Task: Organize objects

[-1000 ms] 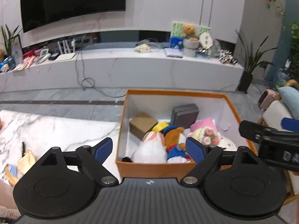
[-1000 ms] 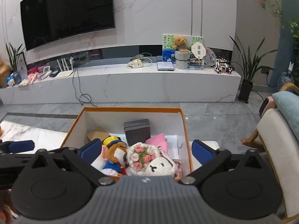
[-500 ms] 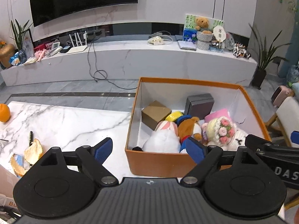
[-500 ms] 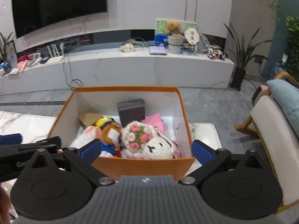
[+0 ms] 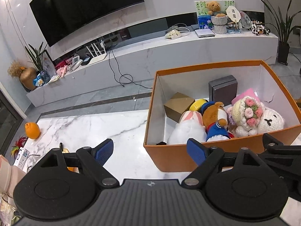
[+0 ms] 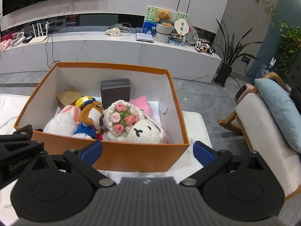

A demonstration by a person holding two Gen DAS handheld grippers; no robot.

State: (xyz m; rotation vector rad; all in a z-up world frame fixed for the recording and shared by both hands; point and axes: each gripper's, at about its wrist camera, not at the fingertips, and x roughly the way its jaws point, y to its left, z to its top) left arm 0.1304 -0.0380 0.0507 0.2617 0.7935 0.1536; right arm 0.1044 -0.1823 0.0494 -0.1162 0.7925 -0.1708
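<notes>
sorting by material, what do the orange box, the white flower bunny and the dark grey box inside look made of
Orange box: looks like matte paperboard, thin walls, white inside.
White flower bunny: crocheted yarn, stitch loops visible, pink knitted roses.
Dark grey box: rigid, matte; probably covered card, though plastic is possible.

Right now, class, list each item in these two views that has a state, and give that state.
Left claw: open, holding nothing.
Right claw: open, holding nothing.
Orange cardboard box: lidless, holding toys.
Dark grey square case: closed, upright against the back wall.
Wall-mounted black television: off.
</notes>
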